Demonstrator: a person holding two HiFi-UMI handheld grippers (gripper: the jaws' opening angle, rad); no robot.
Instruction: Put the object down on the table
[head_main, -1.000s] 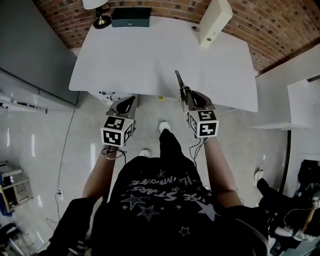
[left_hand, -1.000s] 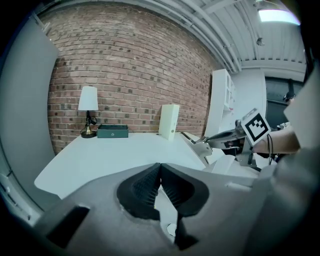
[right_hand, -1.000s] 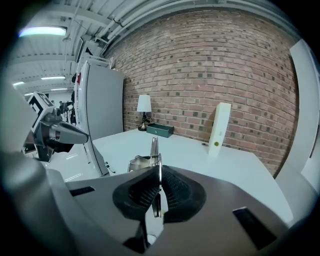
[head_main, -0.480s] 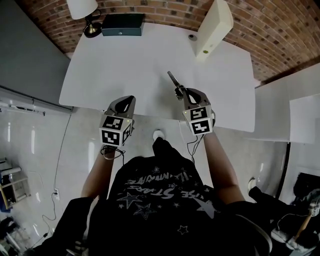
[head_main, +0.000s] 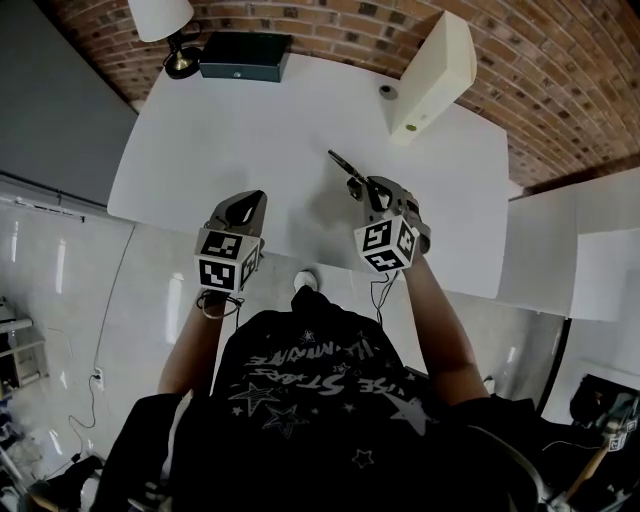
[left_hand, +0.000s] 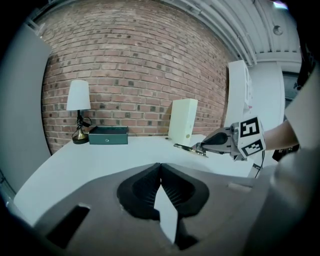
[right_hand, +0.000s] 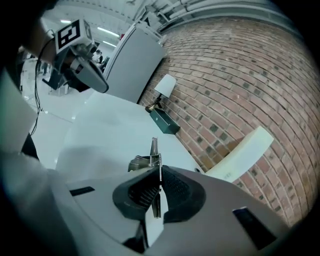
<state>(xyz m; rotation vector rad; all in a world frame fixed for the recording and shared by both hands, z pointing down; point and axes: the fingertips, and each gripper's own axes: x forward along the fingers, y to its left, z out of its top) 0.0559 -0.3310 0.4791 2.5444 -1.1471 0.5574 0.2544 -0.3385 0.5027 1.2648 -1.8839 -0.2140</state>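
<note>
My right gripper is shut on a thin metal tool that juts forward and left, above the white table near its front edge. From the right gripper view, the tool stands edge-on between the pads, with a curved metal part at its left. The left gripper view shows the tool held roughly level above the tabletop. My left gripper hovers at the table's front edge with its jaws shut and nothing between them.
At the back of the table stand a lamp, a dark green box and a tall cream box with a small round thing beside it. A brick wall runs behind. A grey panel stands at the left.
The person has stepped closer to the table. Both grippers have moved forward from over the floor to the table's front edge, the right one still holding the tool.
</note>
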